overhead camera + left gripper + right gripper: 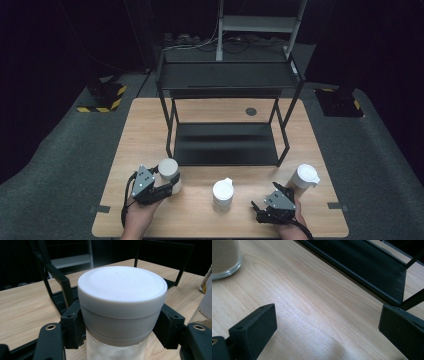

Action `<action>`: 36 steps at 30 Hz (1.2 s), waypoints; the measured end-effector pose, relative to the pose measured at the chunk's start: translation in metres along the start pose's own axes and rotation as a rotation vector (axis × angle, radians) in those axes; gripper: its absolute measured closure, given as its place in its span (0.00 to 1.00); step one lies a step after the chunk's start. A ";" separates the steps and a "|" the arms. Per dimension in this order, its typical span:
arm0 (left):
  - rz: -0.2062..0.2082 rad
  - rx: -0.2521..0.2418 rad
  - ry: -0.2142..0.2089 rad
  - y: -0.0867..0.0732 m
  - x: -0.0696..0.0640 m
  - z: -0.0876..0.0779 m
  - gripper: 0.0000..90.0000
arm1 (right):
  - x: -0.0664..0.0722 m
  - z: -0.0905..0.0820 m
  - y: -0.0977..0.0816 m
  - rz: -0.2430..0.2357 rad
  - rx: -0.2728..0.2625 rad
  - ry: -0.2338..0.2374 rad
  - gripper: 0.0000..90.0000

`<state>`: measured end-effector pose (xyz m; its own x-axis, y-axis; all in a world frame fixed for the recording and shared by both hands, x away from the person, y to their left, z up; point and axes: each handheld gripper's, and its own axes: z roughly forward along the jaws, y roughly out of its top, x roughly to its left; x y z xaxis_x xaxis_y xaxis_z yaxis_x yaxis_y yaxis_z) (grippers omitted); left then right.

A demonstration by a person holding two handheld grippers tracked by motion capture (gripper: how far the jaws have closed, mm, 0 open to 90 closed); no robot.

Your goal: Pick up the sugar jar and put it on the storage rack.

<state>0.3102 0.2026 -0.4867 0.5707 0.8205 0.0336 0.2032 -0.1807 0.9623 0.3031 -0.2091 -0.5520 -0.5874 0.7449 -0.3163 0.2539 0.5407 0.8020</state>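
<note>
Left gripper view: jaws of left gripper (120,333) clamped on white-lidded jar (122,305) at table's (150,125) front left, carry step, likely needing lift onto black rack (225,145); right gripper (327,332) idle, gaping, holding nothing.

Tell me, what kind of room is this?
Probably a recording studio or lab: a pale wooden table under black curtains, a black metal two-shelf rack, and yellow-black hazard-taped stand bases on grey carpet.
</note>
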 end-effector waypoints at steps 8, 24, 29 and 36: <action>0.010 0.002 -0.006 0.010 -0.005 0.009 0.38 | 0.000 0.000 0.000 0.004 -0.003 0.002 0.01; 0.024 0.013 -0.001 0.031 -0.006 0.024 0.38 | -0.001 -0.001 -0.001 0.013 -0.004 0.007 0.01; 0.024 0.017 0.004 0.037 -0.005 0.030 0.38 | -0.001 -0.001 -0.001 0.013 -0.004 0.008 0.01; 0.026 0.026 0.004 0.044 -0.006 0.040 0.38 | -0.001 -0.001 -0.001 0.014 -0.005 0.009 0.01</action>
<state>0.3480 0.1682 -0.4552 0.5726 0.8177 0.0594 0.2088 -0.2155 0.9539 0.3031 -0.2109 -0.5516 -0.5906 0.7490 -0.3002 0.2587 0.5281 0.8088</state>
